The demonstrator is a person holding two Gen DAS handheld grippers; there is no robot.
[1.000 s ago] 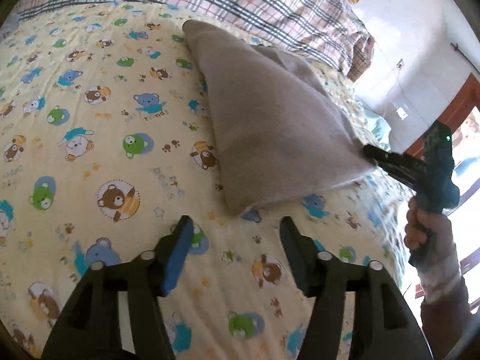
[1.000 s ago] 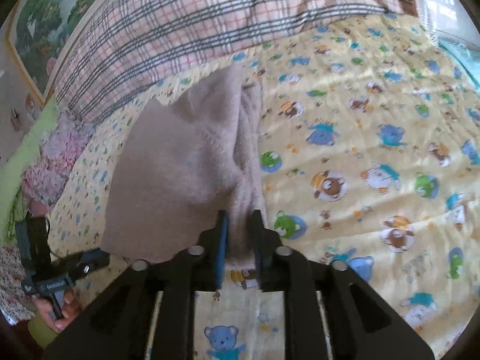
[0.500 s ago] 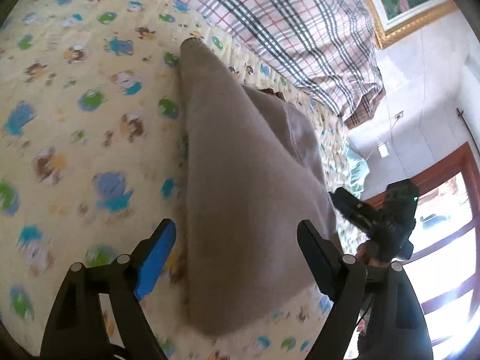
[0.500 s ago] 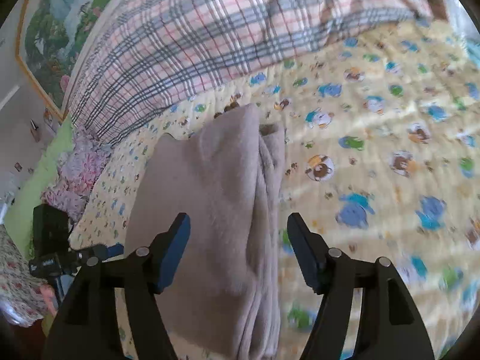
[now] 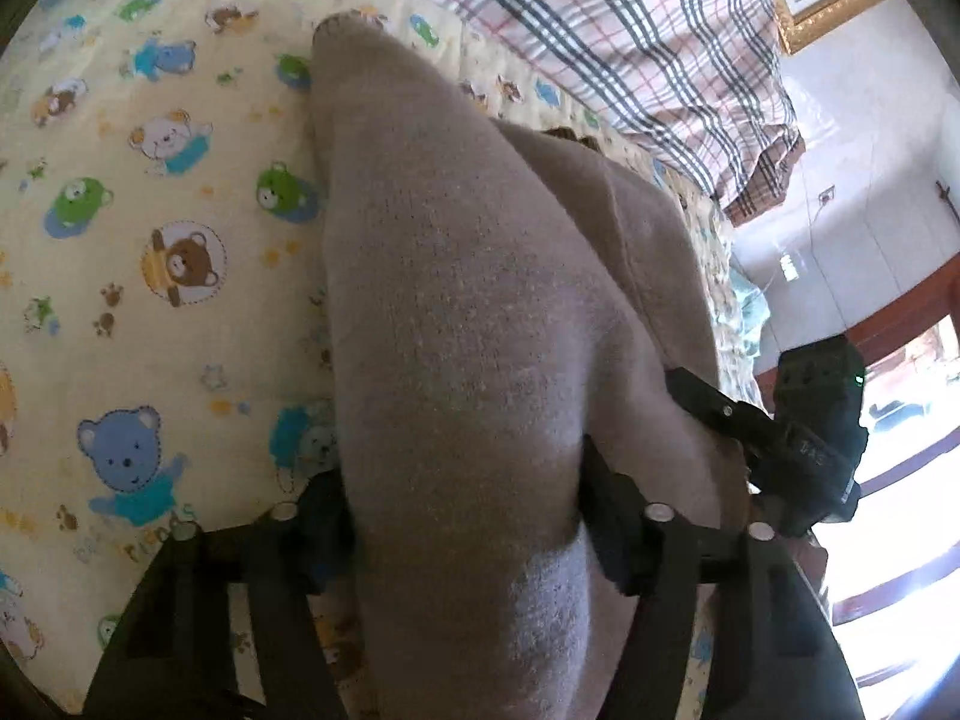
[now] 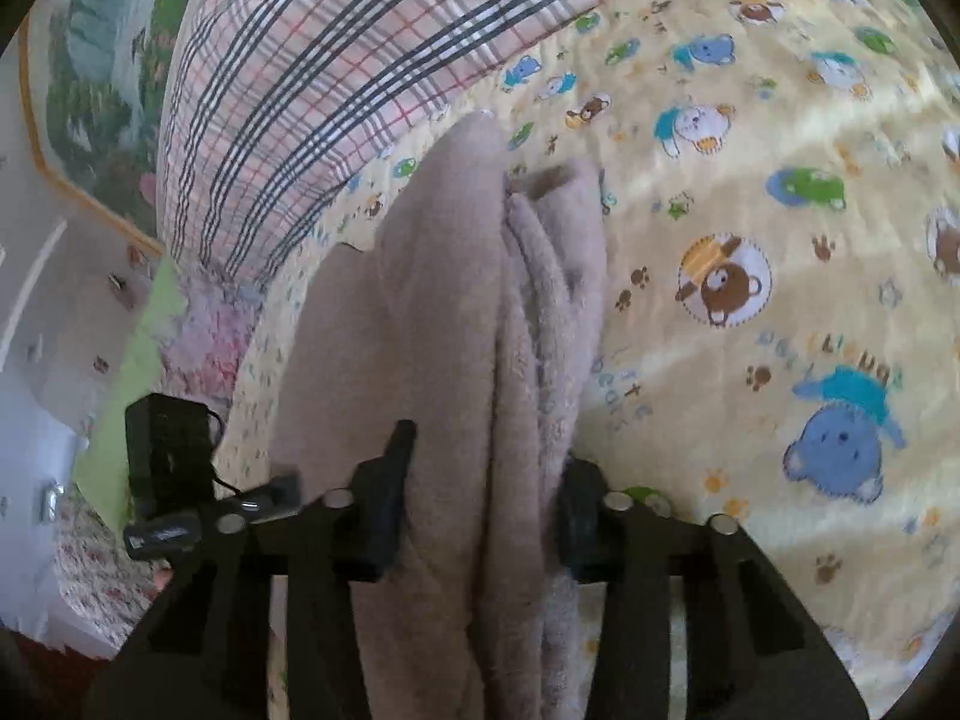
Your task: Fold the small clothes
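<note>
Bottom of the left wrist frame, the left gripper (image 5: 465,516) has its jaws spread wide around the near end of the folded beige garment (image 5: 480,312), not pinching it. Same story in the right wrist frame: the right gripper (image 6: 480,510) straddles the garment's layered edge, jaws apart. The garment runs up the frame's middle over the teddy-bear bedsheet (image 5: 150,240) toward the plaid pillow (image 5: 600,18) at the top.

Bright daylight blows out the window (image 5: 900,540) at right; fisheye edges bend and darken, with slight blur.
</note>
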